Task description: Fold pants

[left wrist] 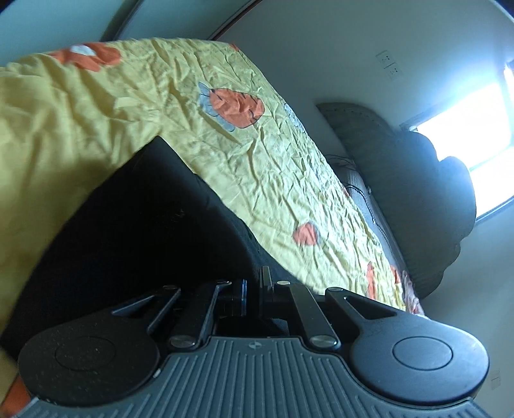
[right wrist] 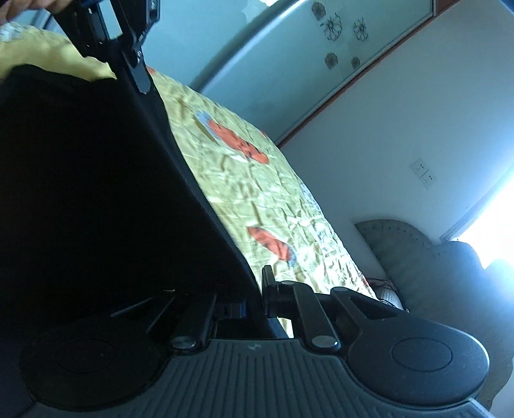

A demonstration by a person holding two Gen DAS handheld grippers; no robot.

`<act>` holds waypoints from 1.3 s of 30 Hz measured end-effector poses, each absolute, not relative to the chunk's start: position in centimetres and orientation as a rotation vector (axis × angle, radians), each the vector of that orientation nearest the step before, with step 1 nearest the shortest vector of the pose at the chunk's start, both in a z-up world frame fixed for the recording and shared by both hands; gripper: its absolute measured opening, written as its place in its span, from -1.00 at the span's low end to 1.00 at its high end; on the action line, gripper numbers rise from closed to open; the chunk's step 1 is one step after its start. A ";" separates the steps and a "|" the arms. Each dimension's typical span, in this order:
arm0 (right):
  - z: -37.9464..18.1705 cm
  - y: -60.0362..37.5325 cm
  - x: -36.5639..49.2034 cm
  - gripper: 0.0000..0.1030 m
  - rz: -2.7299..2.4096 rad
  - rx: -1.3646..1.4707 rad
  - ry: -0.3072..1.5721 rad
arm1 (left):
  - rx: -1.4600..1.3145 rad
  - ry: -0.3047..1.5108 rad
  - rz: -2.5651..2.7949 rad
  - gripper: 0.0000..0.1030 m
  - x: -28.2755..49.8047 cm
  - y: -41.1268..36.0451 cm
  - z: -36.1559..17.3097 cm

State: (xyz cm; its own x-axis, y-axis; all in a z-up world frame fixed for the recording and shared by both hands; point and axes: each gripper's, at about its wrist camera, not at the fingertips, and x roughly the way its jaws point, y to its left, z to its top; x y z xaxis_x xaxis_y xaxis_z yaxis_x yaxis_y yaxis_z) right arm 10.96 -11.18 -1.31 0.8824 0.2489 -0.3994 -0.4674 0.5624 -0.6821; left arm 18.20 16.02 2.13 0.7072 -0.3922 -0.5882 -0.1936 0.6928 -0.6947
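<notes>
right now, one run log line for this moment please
step: fold pants | left hand-held gripper: shut on black pants | right hand-held gripper: shut on black pants | surface: yellow bedspread

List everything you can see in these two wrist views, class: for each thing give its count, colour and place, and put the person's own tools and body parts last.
pants: one, black, held up over the bed, between both tongs
bedspread: one, yellow with orange and blue prints, creased, covering the bed
headboard: one, grey-green, padded, at the far end of the bed
dark heap: one, dark, against the headboard near the window; what it is cannot be told
window: one, bright, far right wall
wall sockets: two, white, on the wall by the window
glass panel: one, pale with flower prints, behind the bed
left tongs: black, shut on the pants
right tongs: black, shut on the pants' edge
hand: one, top left corner, above the left tongs
</notes>
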 end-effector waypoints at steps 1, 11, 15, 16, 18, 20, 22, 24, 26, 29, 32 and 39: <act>-1.3 -10.7 9.9 -0.83 0.438 -0.880 0.274 | -0.799 0.796 -0.122 -0.90 17.2 16.1 2.2; -2.7 -9.7 5.1 -0.83 0.515 -0.885 0.337 | -0.697 0.826 -0.099 -0.90 10.8 16.3 1.3; -3.0 -9.2 4.8 -0.83 0.539 -0.873 0.362 | -0.675 0.846 -0.070 -0.89 9.8 16.4 0.7; -3.0 -9.2 4.7 -0.83 0.542 -0.871 0.363 | -0.677 0.851 -0.062 -0.89 9.6 16.5 0.6; -3.1 -8.9 4.4 -0.83 0.549 -0.868 0.368 | -0.662 0.850 -0.052 -0.90 9.3 16.5 0.5; -3.3 -9.0 4.2 -0.83 0.556 -0.859 0.379 | -0.629 0.874 -0.031 -0.89 9.4 16.3 0.1; -3.6 -8.8 3.9 -0.83 0.558 -0.855 0.381 | -0.598 0.897 -0.014 -0.89 9.6 15.9 -0.6; -3.6 -8.7 3.8 -0.83 0.563 -0.843 0.382 | -0.556 0.899 0.001 -0.89 9.6 15.5 -0.9; -3.9 -8.9 3.1 -0.83 0.563 -0.832 0.383 | -0.515 0.893 0.012 -0.88 9.6 14.9 -0.8; -4.4 -9.3 2.2 -0.83 0.572 -0.803 0.382 | -0.465 0.893 0.029 -0.87 9.5 14.3 -0.2; -5.0 -9.5 0.4 -0.83 0.588 -0.767 0.381 | -0.446 0.900 0.041 -0.82 9.5 14.1 0.0; -4.5 -10.9 0.8 -0.83 0.625 -0.633 0.434 | -0.368 0.930 0.072 -0.70 9.0 13.0 1.6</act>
State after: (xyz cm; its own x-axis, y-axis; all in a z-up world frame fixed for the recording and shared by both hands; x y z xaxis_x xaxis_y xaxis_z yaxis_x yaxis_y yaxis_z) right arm 0.78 -10.90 -4.45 0.7332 0.4012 -0.5490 -0.6544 0.6355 -0.4097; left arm 8.98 12.98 1.56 0.6001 -0.0965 -0.7941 -0.2181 0.9354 -0.2785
